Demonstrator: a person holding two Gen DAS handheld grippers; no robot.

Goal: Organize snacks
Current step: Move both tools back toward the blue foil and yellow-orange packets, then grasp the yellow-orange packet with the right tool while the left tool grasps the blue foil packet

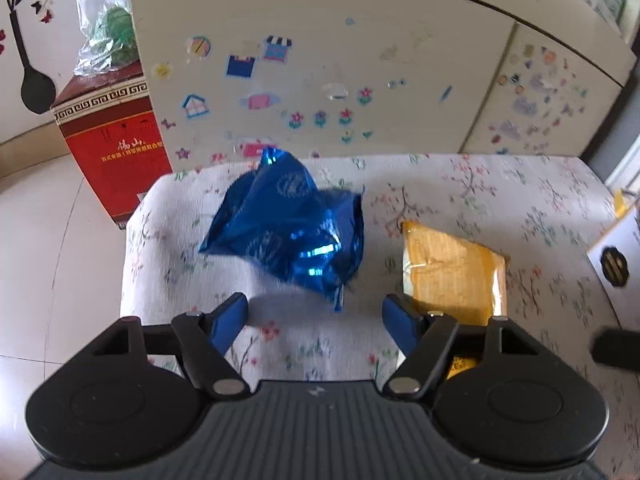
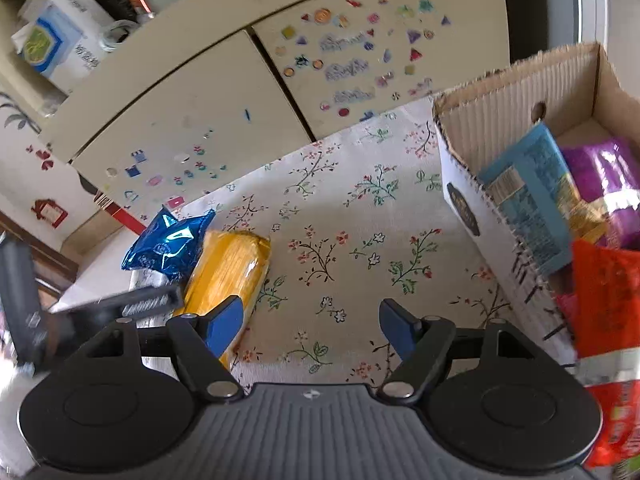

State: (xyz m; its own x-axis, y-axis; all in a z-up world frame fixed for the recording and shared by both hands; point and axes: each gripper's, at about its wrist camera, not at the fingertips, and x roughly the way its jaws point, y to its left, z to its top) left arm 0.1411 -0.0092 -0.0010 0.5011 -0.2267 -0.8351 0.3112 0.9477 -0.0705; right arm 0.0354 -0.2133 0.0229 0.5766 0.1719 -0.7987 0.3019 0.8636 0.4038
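Two snack packets lie on the flower-print tabletop (image 1: pixel 500 184): a crinkled blue foil packet (image 1: pixel 292 232) and, just beside it at its 3 o'clock in the left wrist view, a flat yellow packet (image 1: pixel 452 276). In the right wrist view the blue foil packet (image 2: pixel 168 244) overlaps the top left corner of the yellow packet (image 2: pixel 228 272), both sitting near the tabletop's left edge.

Left tool (image 1: pixel 315 312) is spread, its blue-tipped jaws apart with nothing between them; the blue foil packet sits just ahead at 12 o'clock, and the yellow packet runs under the right jaw.

Right tool (image 2: pixel 312 316) is likewise spread and empty over bare cloth, its left jaw over the near end of the yellow packet.

At 2 o'clock in the right wrist view stands an open cardboard box (image 2: pixel 516 92) already holding a light blue packet (image 2: pixel 532 200), a purple packet (image 2: pixel 608 172) and a red packet (image 2: pixel 604 304). A sticker-covered cream cabinet (image 1: pixel 320 60) rises behind the tabletop, and a red carton (image 1: pixel 116 148) stands on the floor at 10 o'clock in the left wrist view.
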